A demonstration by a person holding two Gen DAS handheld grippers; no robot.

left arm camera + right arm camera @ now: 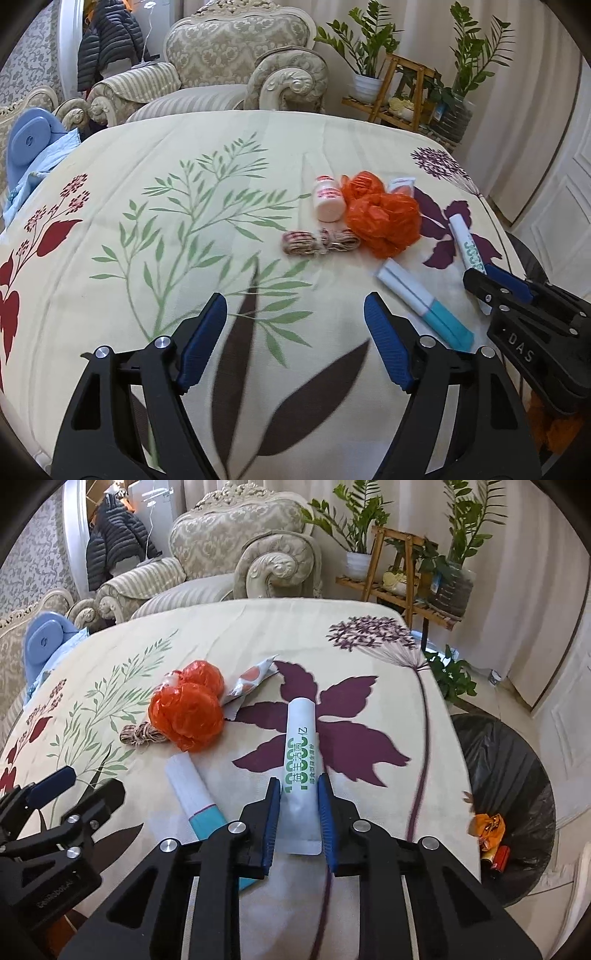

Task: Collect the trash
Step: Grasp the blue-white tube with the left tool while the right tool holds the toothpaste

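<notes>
Trash lies scattered on the floral tablecloth (369, 635); your right gripper (295, 812) has its jaws pressed against the sides of the white sachet (301, 738) near its lower end. Your left gripper (295, 339) stands apart, holding nothing. Risk: the flat, slick packet may slip or fold on lifting. The bin (517, 760) sits beyond the table edge; a loose grip would drop it short.
</notes>
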